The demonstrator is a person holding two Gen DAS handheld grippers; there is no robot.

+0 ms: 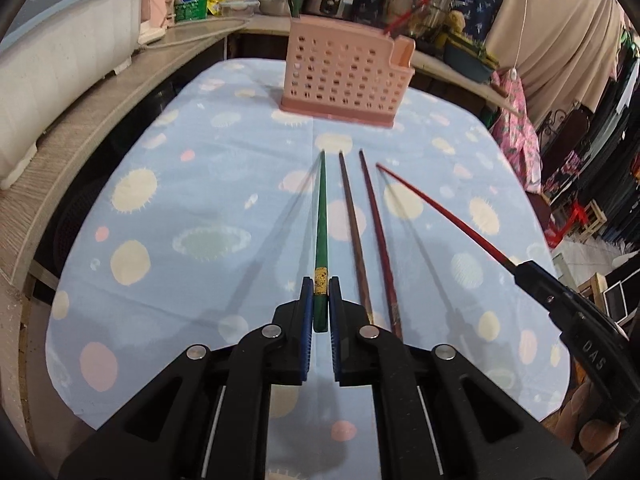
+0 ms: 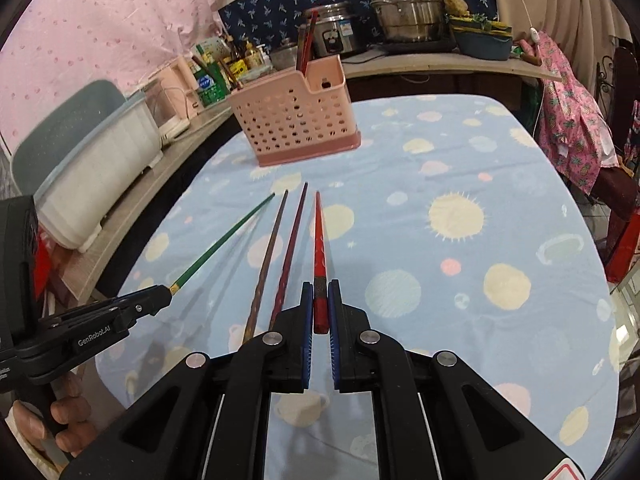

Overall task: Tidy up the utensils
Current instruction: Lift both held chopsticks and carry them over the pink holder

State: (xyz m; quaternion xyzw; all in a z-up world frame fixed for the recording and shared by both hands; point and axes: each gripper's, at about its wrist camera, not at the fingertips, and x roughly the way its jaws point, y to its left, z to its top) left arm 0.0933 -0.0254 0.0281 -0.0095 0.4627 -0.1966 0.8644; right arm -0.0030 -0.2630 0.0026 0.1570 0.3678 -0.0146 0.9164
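Both claws lifting a chopstick each toward the pink holder.

The surface [image 1: 168,216], under a blue spotted cloth, carries the pink perforated holder [image 1: 344,76] at its far end, a few sticks already standing in it. Two brown chopsticks [image 1: 352,220] lie side by side on the cloth between the claws. The left claw [image 1: 320,300] is clenched on the thick end of the green chopstick [image 1: 321,216]; the right claw [image 2: 320,300] is clenched on the thick end of the red chopstick [image 2: 319,232]. Each stick is pinched only at its end, so the long free tip can swing or pivot in the pads. A tip that wavers may catch the holder's rim or tip it over, and the two converging sticks could cross and knock each other.
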